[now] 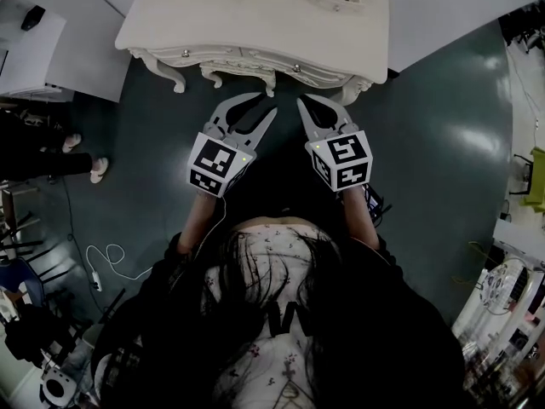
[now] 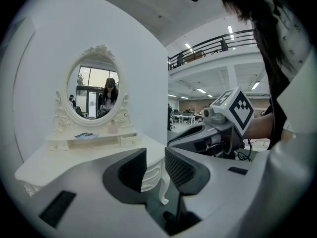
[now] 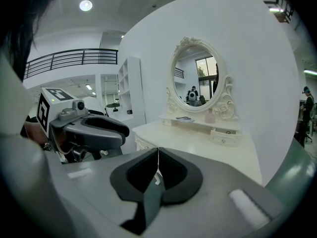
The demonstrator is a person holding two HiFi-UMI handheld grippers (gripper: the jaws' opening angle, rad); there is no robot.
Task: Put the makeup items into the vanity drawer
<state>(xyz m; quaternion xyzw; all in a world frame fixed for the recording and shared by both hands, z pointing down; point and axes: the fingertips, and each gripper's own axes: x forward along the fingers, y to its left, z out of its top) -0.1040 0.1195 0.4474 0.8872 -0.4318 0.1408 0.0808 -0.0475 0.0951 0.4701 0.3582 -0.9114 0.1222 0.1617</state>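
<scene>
Head view has both tongs held out side by side short of the vanity bench (image 1: 255, 24), well apart from anything on it; the left tongs (image 1: 266, 103) stand a narrow gap apart with nothing between them; the right tongs (image 1: 304, 100) are pressed together and empty. Right gripper view shows a small pink bottle (image 3: 210, 117) and a flat printed item (image 3: 184, 118) on the raised shelf under the oval mirror (image 3: 197, 76); the bottle looks light, hard and smooth, likely to slip or topple, so grip its body low; the flat item probably needs an edge pinch; the small drawer (image 3: 223, 138) beneath looks shut; the carved mirror frame crowds the bottle from behind.
</scene>
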